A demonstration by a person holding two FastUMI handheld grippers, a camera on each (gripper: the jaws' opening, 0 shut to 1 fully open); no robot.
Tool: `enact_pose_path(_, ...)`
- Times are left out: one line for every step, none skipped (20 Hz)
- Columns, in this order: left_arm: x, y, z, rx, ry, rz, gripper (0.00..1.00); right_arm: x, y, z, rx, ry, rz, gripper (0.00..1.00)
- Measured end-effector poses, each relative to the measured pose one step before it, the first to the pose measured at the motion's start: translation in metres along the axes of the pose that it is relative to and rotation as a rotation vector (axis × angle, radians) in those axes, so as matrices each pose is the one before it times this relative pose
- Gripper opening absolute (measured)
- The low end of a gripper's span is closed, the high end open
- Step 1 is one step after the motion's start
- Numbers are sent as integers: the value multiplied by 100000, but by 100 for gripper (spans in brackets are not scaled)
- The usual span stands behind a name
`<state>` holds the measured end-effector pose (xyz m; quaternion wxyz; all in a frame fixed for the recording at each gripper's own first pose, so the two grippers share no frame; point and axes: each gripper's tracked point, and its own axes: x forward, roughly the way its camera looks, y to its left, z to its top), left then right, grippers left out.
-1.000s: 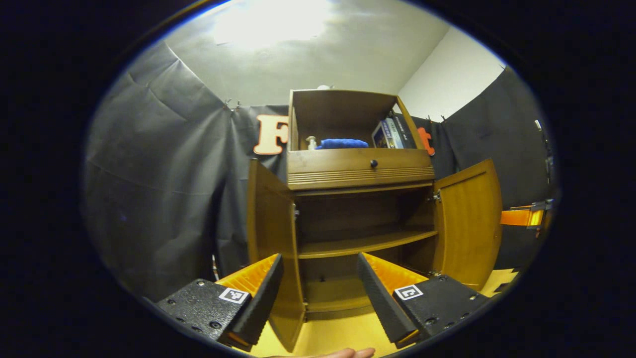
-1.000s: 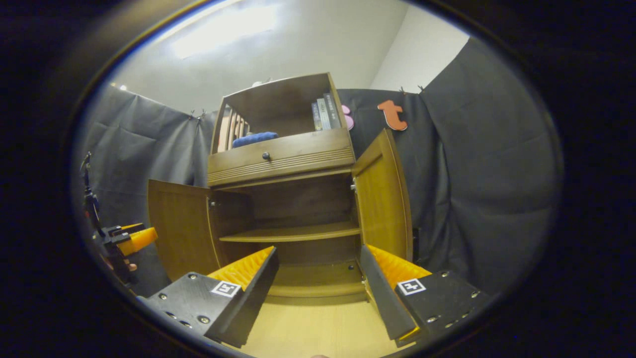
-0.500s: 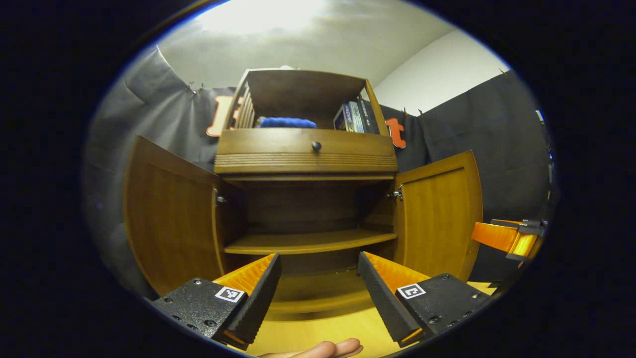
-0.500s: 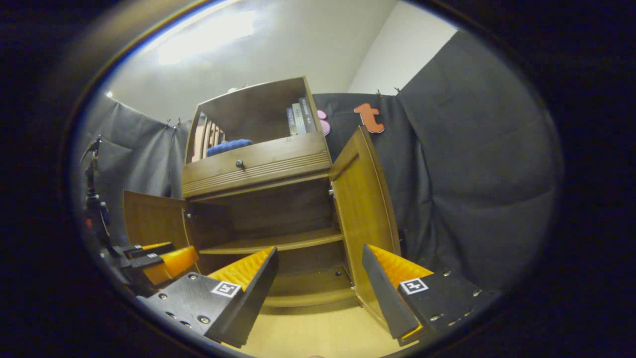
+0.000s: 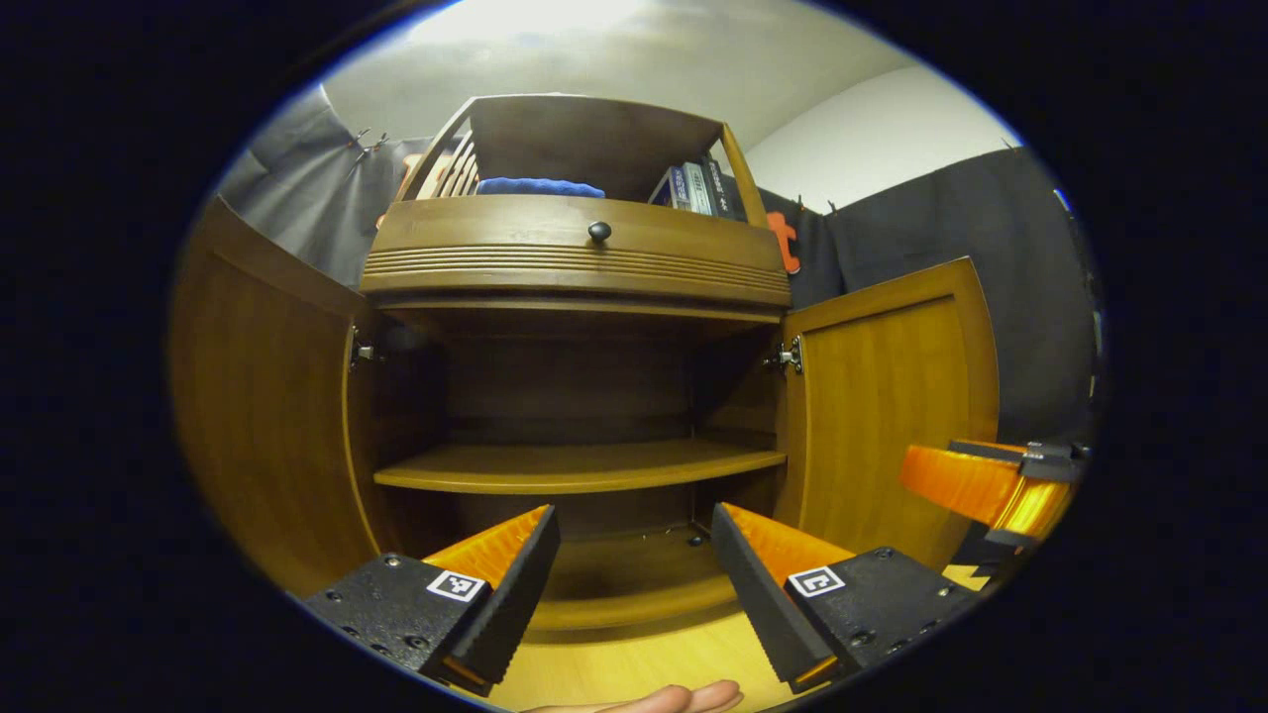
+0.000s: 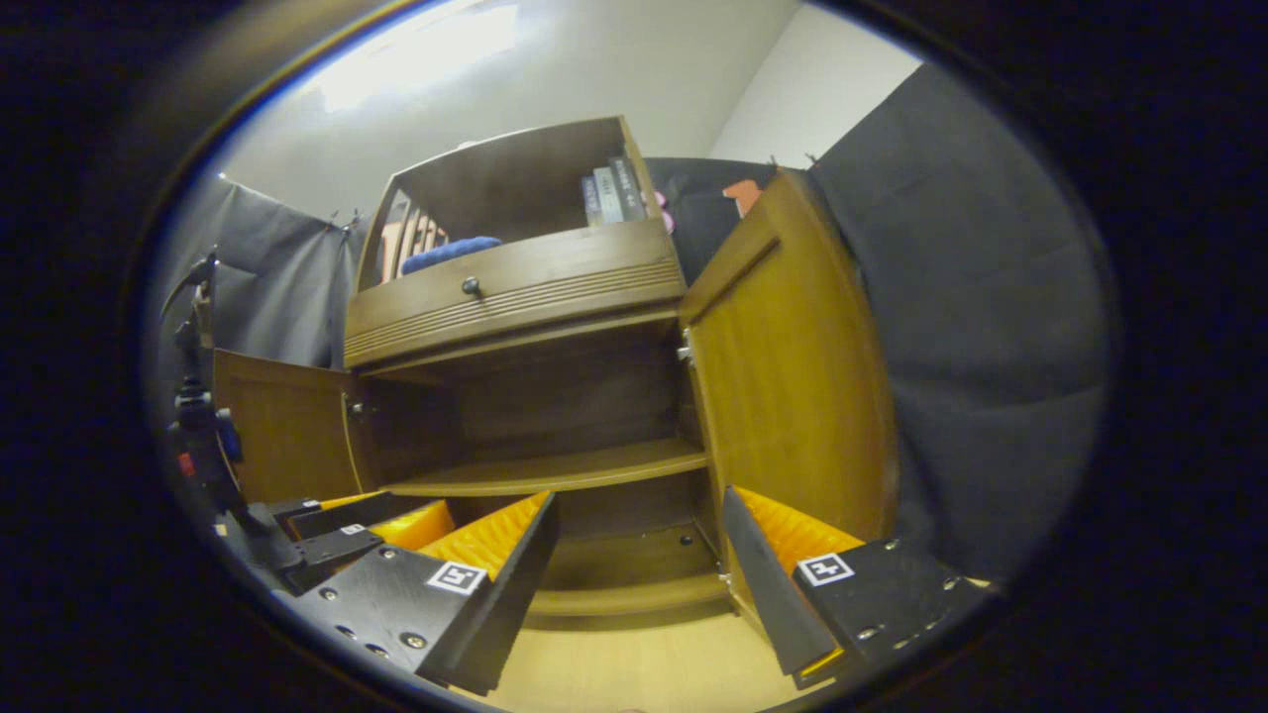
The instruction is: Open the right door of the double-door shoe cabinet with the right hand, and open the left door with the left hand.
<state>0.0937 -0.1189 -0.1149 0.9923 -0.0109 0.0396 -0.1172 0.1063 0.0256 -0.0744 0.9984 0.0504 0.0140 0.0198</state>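
The wooden shoe cabinet [image 5: 580, 262] stands in front of me with both doors swung wide. In the left gripper view the left door [image 5: 263, 416] is at the left and the right door [image 5: 882, 396] at the right. My left gripper [image 5: 634, 555] is open, empty, and points into the lower compartment. The right gripper [image 5: 986, 485] shows at that view's right edge. In the right gripper view my right gripper [image 6: 639, 540] is open and empty, close beside the right door [image 6: 792, 366]. The left door [image 6: 282, 426] and the left gripper [image 6: 347, 520] show at the lower left.
Inside, a bare middle shelf [image 5: 575, 465] and bottom board [image 5: 624, 569]. Above the doors sits a drawer with a dark knob [image 5: 599, 232]; the open top shelf holds a blue cloth [image 5: 540, 186] and books [image 5: 688, 188]. Fingertips of a hand [image 5: 674, 699] show at the bottom. Pale wood floor [image 6: 624, 663] lies below.
Both grippers have moved closer to the cabinet, which looms larger. The left gripper view has turned from the left door's edge to face the open inside. Both doors stay open.
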Motion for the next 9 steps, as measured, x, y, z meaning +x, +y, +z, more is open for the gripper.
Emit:
enact_pose_path(282, 317, -449, 1381, 1446, 969, 98, 575, 352, -527, -1209, 1487, 725, 93)
enact_pose_path(495, 466, -111, -349, -101, 1760, 99, 510, 290, -634, -1934, 1391, 160, 93)
enact_pose_path(435, 708, 60, -571, 391, 1410, 99, 107, 643, -600, -1864, 898, 1382, 93)
enact_pose_path(419, 1280, 83, -1260, 480, 2174, 99, 40, 1022, -321, -2312, 182, 2614, 98)
enact_pose_path(-69, 957, -123, -2018, 1706, 2349, 99, 59, 556, -167, -1181, 109, 566, 98)
enact_pose_path(-274, 914, 200, -1435, 232, 2954, 99, 172, 487, -2, -737, 377, -202, 98)
enact_pose_path(-411, 640, 514, -775, -823, 1609, 97, 140, 639, 109, -786, 275, 612, 98)
enact_pose_path(-421, 69, 583, -421, -1683, -607, 99, -106, 780, 14, -1432, 372, 946, 98)
enact_pose_path(-643, 23, 620, -39, -1610, -1198, 95, -296, 764, 2, -1322, 116, 356, 98)
